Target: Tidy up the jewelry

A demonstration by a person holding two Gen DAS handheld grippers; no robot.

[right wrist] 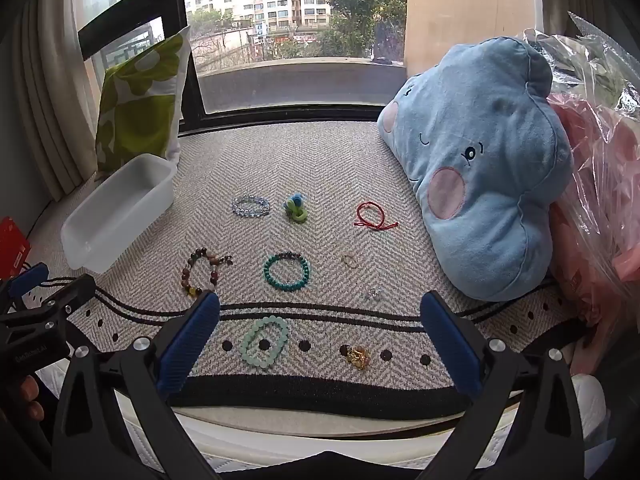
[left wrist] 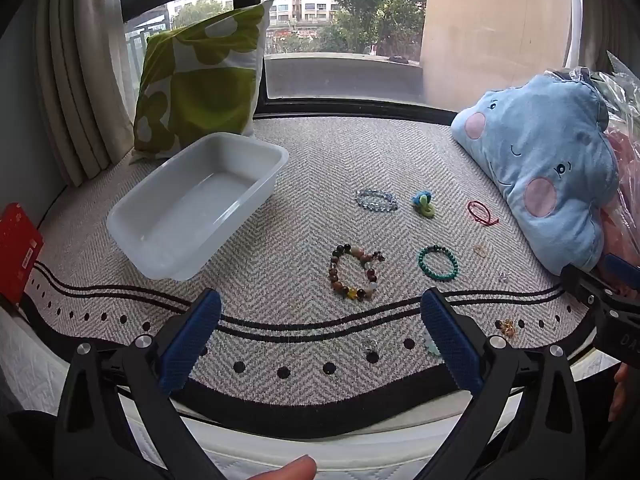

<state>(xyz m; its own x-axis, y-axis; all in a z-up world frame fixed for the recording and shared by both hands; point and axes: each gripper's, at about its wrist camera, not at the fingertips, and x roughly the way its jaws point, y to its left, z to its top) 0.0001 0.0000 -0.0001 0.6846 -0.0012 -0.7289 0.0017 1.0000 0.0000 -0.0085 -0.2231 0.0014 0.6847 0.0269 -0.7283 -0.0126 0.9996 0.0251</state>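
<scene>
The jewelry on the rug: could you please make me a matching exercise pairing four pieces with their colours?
Column one:
1. thin cord bracelet
2. bead bracelet in the middle of the rug
3. bead bracelet nearest the front edge
4. bead bracelet closest to the white bin

Column two:
A. clear pale blue
B. red
C. milky mint green
D. dark teal green

Pairs: 1-B, 2-D, 3-C, 4-A
</scene>
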